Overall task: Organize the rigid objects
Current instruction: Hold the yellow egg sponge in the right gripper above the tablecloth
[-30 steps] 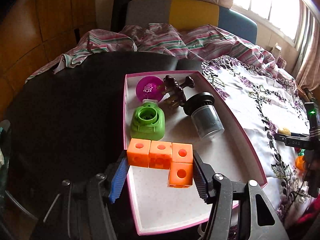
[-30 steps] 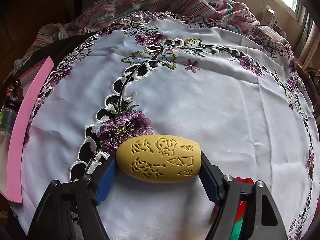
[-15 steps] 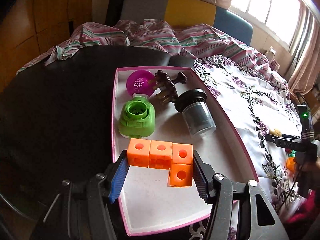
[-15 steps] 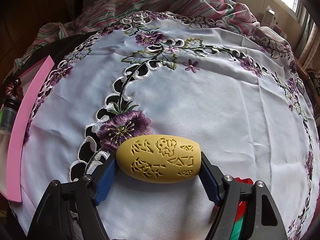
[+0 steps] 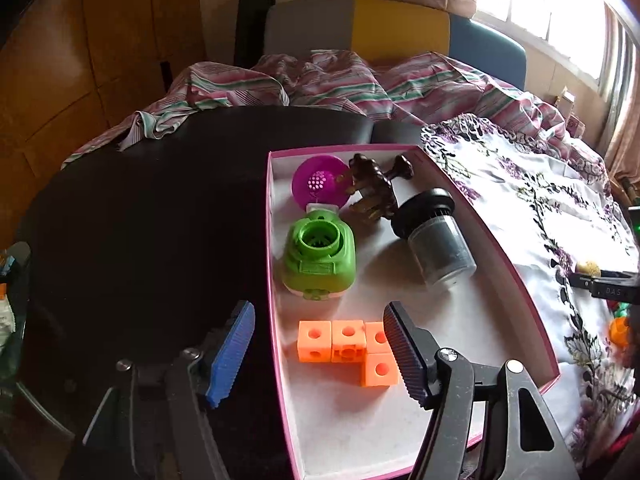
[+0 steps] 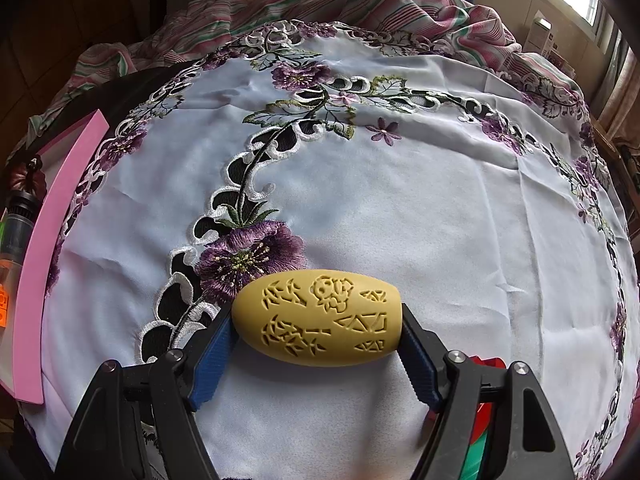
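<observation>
Jaws of left gripper (image 5: 320, 354) opening, pads clear of orange blocks (image 5: 348, 346), which lie in the tray (image 5: 532, 328) below the green toy (image 5: 320, 262), long row running crosswise; a second ago they were clamped. Right gripper (image 6: 316, 336) grasps yellow barrel (image 6: 316, 316) endwise, axis crosswise, over the cloth (image 6: 440, 208), unchanged.

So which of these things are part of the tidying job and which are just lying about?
Part of the job:
- orange blocks, in the pink tray, left tool opening around them
- yellow carved barrel, gripped by the right tool
- green gadget, purple strainer, brown piece, dark jar, all in the tray

Just lying about:
- floral cloth
- striped bedding
- black table
</observation>
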`<state>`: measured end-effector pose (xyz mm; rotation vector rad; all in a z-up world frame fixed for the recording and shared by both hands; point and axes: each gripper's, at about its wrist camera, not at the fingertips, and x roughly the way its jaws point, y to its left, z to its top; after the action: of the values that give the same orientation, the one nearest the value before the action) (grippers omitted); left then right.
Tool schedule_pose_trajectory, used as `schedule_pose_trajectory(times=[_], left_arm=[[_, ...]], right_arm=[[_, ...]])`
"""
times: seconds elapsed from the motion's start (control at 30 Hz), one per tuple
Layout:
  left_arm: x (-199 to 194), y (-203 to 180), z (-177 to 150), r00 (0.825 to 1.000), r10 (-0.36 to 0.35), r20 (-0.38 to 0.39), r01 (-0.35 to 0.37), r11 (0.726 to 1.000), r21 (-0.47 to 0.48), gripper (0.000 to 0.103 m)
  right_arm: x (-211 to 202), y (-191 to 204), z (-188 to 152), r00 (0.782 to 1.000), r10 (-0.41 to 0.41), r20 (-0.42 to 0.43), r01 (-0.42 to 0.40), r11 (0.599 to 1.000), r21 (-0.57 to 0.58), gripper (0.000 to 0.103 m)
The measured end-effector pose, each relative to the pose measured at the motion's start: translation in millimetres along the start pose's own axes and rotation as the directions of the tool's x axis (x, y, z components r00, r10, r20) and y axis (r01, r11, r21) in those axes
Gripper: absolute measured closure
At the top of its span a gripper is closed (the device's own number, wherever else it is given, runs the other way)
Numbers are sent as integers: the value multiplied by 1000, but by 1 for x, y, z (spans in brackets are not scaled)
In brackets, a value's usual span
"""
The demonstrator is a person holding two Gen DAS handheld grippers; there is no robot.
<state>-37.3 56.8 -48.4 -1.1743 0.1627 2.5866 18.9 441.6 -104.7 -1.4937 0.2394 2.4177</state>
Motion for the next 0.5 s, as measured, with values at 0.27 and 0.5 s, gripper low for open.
schedule_pose_trajectory(times=[0.27,0.5], left_arm=[[-16,5,7,999,-3,35,4,1000,-21,30],[-22,6,5,999,-5,38,6,1000,-27,28]], right_arm=[[0,-1,0,1000,-1,0,1,1000,4,26],[0,-1,0,1000,0,-2,0,1000,8,26]])
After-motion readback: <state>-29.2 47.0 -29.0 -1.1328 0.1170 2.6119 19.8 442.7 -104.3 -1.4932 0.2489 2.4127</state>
